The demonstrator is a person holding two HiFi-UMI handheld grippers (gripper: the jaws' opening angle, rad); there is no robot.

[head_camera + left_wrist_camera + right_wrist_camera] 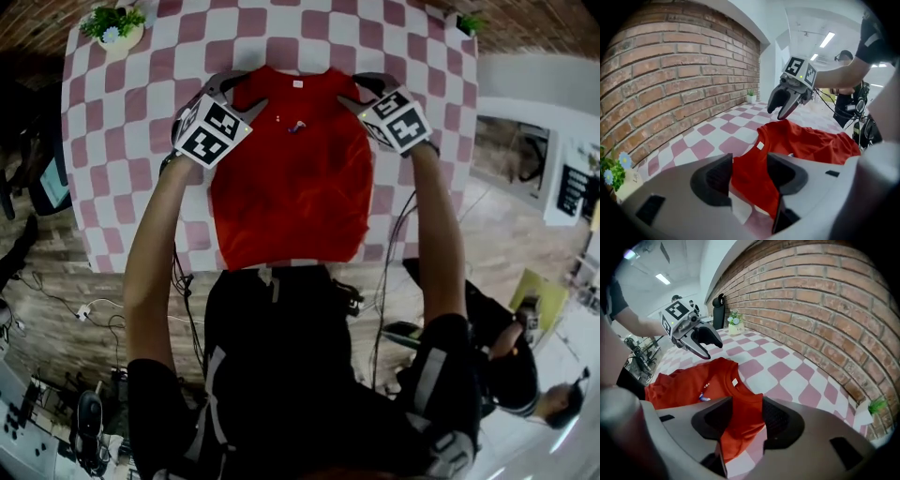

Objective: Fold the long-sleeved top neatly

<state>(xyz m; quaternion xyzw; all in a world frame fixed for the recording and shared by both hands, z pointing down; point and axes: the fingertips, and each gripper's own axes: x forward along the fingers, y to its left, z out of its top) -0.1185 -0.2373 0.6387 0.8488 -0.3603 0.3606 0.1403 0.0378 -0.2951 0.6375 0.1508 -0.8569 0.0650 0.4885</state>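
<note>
Surface: pink-and-white checked tablecloth (122, 141) covering a table that stands against a red brick wall (670, 79); small potted plant with pale flowers (114, 26) at the far left corner.
Item: long-sleeved red fabric top (291, 187), laid flat near the middle of the cloth.
Orientation: long axis runs from the person towards the wall; collar at the far end, hem at the near table edge.
Appearance: plain red, roughly rectangular outline in the head view, with soft creases; white neck label (298, 83) inside the collar; small chest print (296, 127) below it; where the sleeves lie cannot be told.
Left gripper (749, 173): at the top's left shoulder, jaws spread wide, pads not pressing; red shoulder fabric shows in the gap.
Right gripper (747, 416): at the right shoulder, jaws likewise wide apart and gripping nothing; red fabric beside the collar shows between them.
</note>
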